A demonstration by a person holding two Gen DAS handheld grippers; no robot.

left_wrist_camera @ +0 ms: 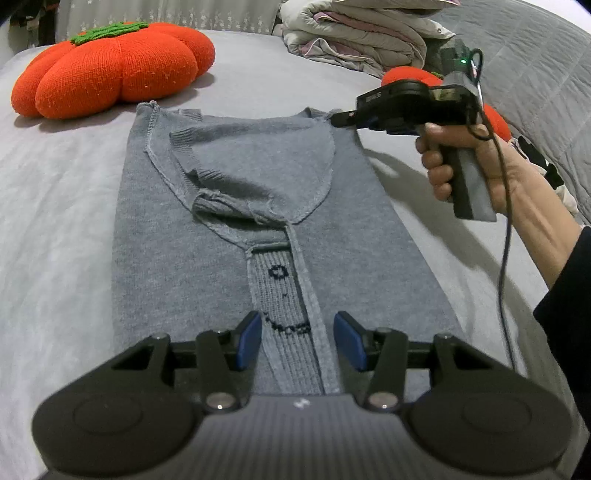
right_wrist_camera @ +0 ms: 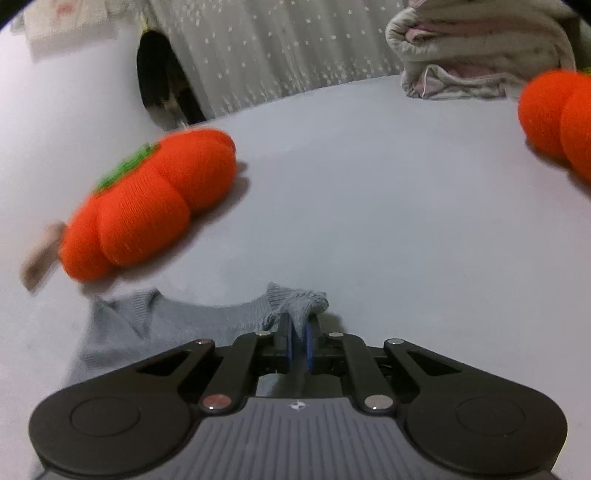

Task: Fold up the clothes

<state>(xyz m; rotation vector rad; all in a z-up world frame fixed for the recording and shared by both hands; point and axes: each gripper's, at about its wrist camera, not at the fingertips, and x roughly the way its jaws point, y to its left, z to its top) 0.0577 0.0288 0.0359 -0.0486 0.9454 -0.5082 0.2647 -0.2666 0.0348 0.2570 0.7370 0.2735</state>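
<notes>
A grey knitted sweater (left_wrist_camera: 229, 258) lies flat on the bed, its sleeves folded in over the body and a dark pattern down the middle strip. My left gripper (left_wrist_camera: 298, 339) hovers over its near end, open, with the blue pads apart and nothing pinched. A hand holds my right gripper (left_wrist_camera: 334, 119) at the sweater's far right corner. In the right wrist view that gripper (right_wrist_camera: 298, 325) is shut on the corner, and a bunch of the sweater (right_wrist_camera: 207, 321) sticks up past the pads.
An orange pumpkin cushion (left_wrist_camera: 110, 66) sits just beyond the sweater's far left corner, and a second one (left_wrist_camera: 491, 114) sits behind the right hand. Folded blankets (left_wrist_camera: 354, 33) are stacked at the back. A grey quilt (left_wrist_camera: 535, 74) rises on the right. A pale sheet (left_wrist_camera: 55, 221) surrounds the sweater.
</notes>
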